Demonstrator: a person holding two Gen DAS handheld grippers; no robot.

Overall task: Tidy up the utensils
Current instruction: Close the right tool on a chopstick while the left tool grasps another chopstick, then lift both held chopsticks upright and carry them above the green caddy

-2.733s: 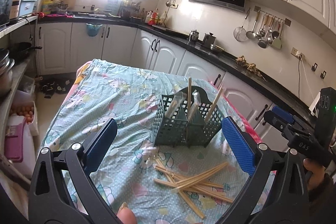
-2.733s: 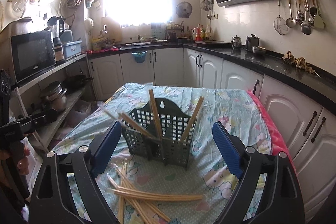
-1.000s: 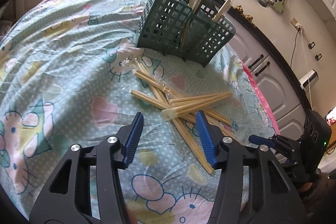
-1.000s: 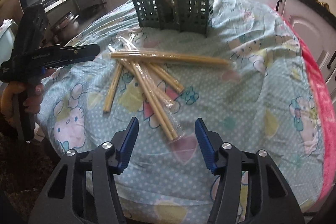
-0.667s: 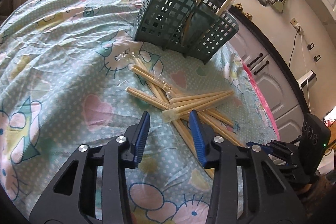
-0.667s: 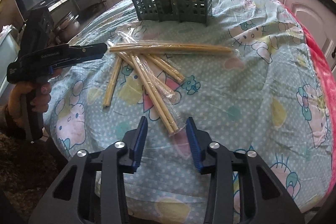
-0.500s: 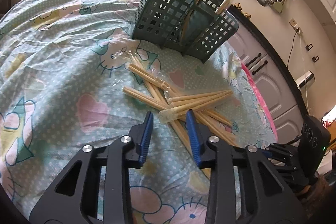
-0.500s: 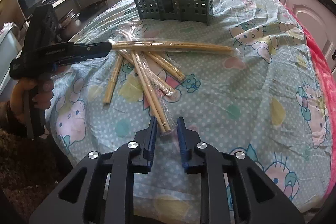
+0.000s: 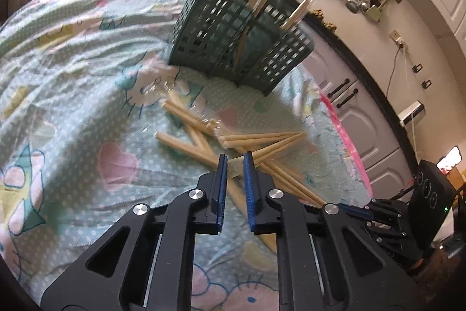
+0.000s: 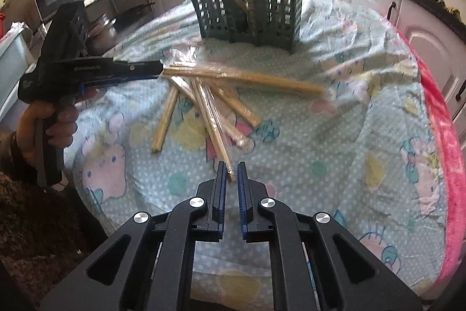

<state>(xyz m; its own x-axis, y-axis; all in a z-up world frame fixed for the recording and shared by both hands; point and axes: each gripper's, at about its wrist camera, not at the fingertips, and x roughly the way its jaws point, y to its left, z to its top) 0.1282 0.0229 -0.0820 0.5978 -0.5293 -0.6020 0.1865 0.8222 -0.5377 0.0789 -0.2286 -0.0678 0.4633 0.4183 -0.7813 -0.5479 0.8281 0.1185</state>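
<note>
Item under my hands: a scatter of pale wooden chopstick pairs in clear crinkled plastic sleeves point(image 10: 221, 107), criss-crossed on a wrinkled mint polka-dot cartoon-print tablecloth point(image 10: 349, 142) edged by a fuzzy pink cloth point(image 10: 445, 142). At twelve o'clock from the pile in my right view stands a dark green square-lattice plastic utensil basket point(image 10: 250, 16), split into compartments, with several more sleeved pairs leaning upright inside it; which compartment each sits in I cannot tell. My right gripper point(image 10: 230, 174), black arms with ribbed blue pads, has just been closing and now pinches the near tip of one sleeved pair running toward eleven o'clock. My left gripper point(image 9: 233, 165), seen in the right view at nine o'clock gripped by a bare hand point(image 10: 43, 124), has likewise just been closing and clamps the end of a long sleeved pair point(image 10: 241, 77) lying crosswise atop the pile.
</note>
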